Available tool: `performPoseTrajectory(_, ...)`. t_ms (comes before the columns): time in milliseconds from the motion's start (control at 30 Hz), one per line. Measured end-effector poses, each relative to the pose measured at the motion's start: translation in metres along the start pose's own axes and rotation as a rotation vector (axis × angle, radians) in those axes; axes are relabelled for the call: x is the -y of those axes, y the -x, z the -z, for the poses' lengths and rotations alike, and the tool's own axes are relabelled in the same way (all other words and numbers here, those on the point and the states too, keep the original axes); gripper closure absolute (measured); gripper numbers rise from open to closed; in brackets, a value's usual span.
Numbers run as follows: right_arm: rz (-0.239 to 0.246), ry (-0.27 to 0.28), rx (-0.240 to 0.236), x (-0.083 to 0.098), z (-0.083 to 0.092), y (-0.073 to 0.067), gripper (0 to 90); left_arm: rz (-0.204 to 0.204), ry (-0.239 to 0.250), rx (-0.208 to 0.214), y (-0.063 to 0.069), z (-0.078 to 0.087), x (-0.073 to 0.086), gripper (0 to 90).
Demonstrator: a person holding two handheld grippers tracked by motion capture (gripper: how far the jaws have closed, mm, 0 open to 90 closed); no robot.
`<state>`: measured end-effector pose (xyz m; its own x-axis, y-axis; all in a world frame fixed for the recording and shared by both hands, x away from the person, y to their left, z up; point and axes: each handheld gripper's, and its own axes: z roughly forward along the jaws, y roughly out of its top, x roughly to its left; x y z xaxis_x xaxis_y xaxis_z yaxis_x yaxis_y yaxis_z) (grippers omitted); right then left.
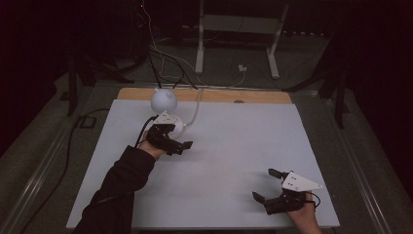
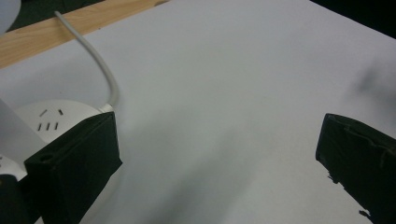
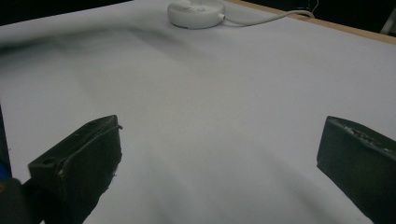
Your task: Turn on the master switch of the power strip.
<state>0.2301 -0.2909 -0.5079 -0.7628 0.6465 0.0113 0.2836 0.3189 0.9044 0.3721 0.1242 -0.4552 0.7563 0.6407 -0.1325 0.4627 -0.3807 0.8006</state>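
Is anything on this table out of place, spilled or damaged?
Nothing stands out. The round white socket base sits flat on the white table near its far edge, its cable curving away unbroken. Both hand-held grippers, left and right, are open and hold nothing.

Spread tongs [image 2: 219,163] frame white table [image 2: 233,84]; round socket base [image 2: 51,119] sits left.

lamp base [image 2: 51,119]: my left gripper's jaw hides its near part
lamp shade [image 2: 7,14]: cut off at the corner
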Motion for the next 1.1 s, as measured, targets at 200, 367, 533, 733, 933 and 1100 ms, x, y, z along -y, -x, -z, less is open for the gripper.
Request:
performPoseTrajectory(200, 0.001, 0.0, 0.001, 0.0, 0.0, 0.0, 0.0, -0.014, -0.006, 0.02, 0.004, 0.01, 0.007, 0.3)
performPoseTrajectory(367, 0.002, -0.003, 0.001, 0.0, 0.0, 0.0, 0.0, -0.025, -0.011, 0.03, 0.01, 0.017, 0.016, 0.3)
performPoseTrajectory(533, 0.003, -0.005, 0.003, 0.0, 0.0, 0.0, 0.0, -0.028, -0.009, 0.041, 0.016, 0.023, 0.027, 0.3)
performPoseTrajectory(733, 0.007, -0.004, 0.004, 0.0, 0.0, -0.001, 0.0, -0.041, -0.022, 0.044, 0.021, 0.034, 0.042, 0.3)
performPoseTrajectory(933, 0.008, -0.005, 0.003, -0.001, -0.001, -0.001, 0.0, -0.026, -0.02, 0.045, 0.029, 0.04, 0.06, 0.3)
performPoseTrajectory(1100, 0.011, -0.008, 0.003, -0.001, -0.001, -0.002, 0.0, -0.04, -0.027, 0.048, 0.036, 0.045, 0.072, 0.3)
